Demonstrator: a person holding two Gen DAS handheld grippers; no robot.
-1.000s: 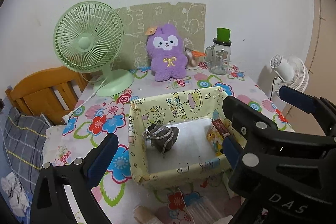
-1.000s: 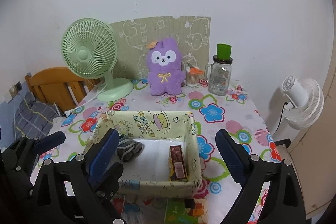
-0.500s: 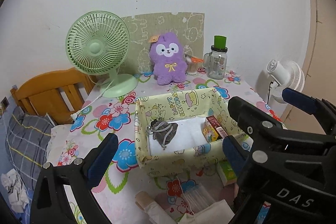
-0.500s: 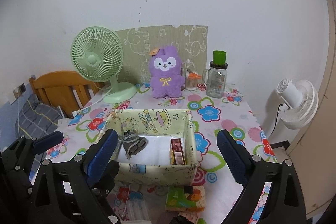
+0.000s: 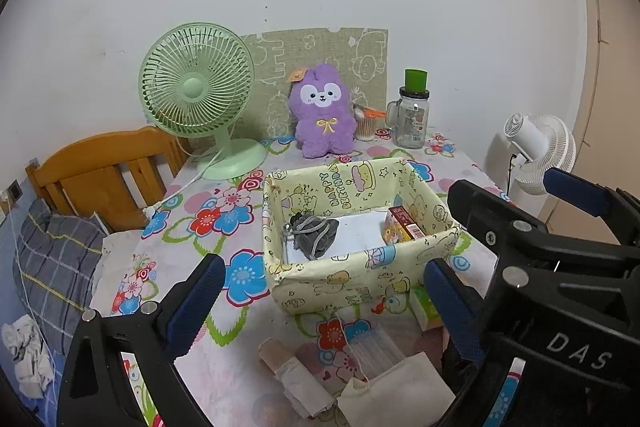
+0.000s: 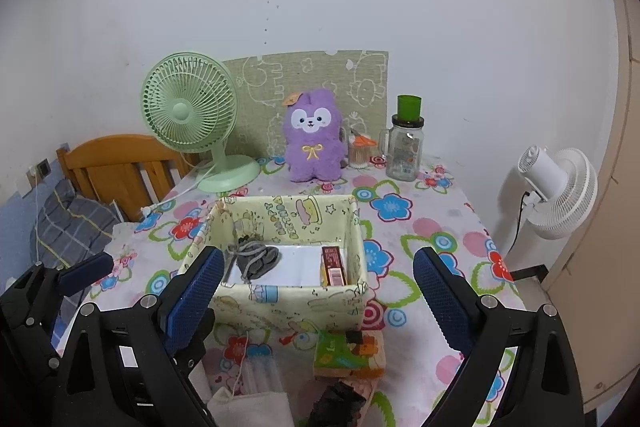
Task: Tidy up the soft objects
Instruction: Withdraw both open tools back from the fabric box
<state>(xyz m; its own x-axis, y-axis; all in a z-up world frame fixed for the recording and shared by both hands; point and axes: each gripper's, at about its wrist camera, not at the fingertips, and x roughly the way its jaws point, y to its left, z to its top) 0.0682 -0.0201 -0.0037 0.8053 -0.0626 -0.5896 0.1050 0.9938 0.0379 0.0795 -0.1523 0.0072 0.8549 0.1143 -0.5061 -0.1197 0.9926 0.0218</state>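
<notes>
Left wrist view: left gripper (image 5: 320, 301) held with jaws spread wide, nothing between them, above the near table edge; grey drawstring pouch (image 5: 314, 235) lies in the left half of the yellow fabric box (image 5: 360, 279), long axis running roughly from the box's back-left toward its front, cords across the top. This view alone shows a white cloth bag (image 5: 394, 385) and a beige roll (image 5: 288, 371) on the floral tablecloth (image 5: 192, 255) in front of the box. Right wrist view: right gripper (image 6: 318, 293) likewise released and empty; pouch (image 6: 256, 259) left of a red carton (image 6: 334, 267). Only here a green-orange packet (image 6: 348, 355) shows fully. Versus 1.0 s ago both cameras have backed away; the box appears smaller and more of the near tabletop is visible
</notes>
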